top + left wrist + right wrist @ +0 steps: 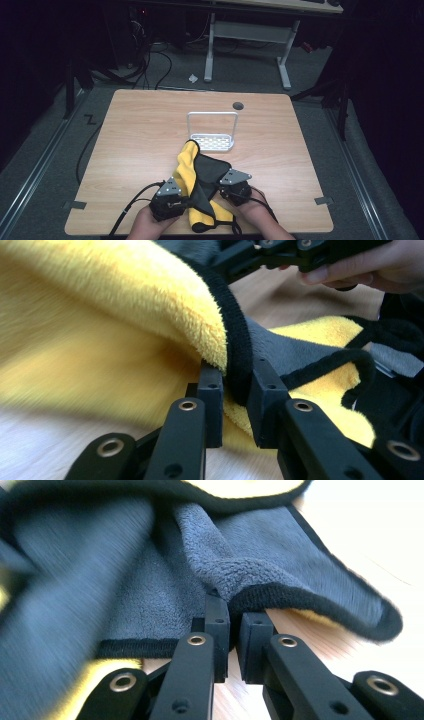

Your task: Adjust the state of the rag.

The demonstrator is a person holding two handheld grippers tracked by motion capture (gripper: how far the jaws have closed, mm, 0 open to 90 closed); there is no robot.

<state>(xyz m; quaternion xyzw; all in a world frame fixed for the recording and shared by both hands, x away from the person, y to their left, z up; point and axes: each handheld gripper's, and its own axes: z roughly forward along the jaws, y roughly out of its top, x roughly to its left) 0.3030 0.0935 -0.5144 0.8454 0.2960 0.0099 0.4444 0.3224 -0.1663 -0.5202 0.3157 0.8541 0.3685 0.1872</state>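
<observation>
Where it bunches, the cloth [200, 175] shows yellow and grey.

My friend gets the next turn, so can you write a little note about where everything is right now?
Left gripper: shut on the black hem of the yellow and grey cloth.
Right gripper: shut on another stretch of the cloth's hem, grey side toward it.
The cloth lies rumpled at the near edge of the wooden table, partly lifted between the two grippers, one corner reaching toward the white rack at mid-table.
Done: both edges gripped.
Left, probably: spread or fold the cloth; it is not flat or neatly folded yet.
</observation>
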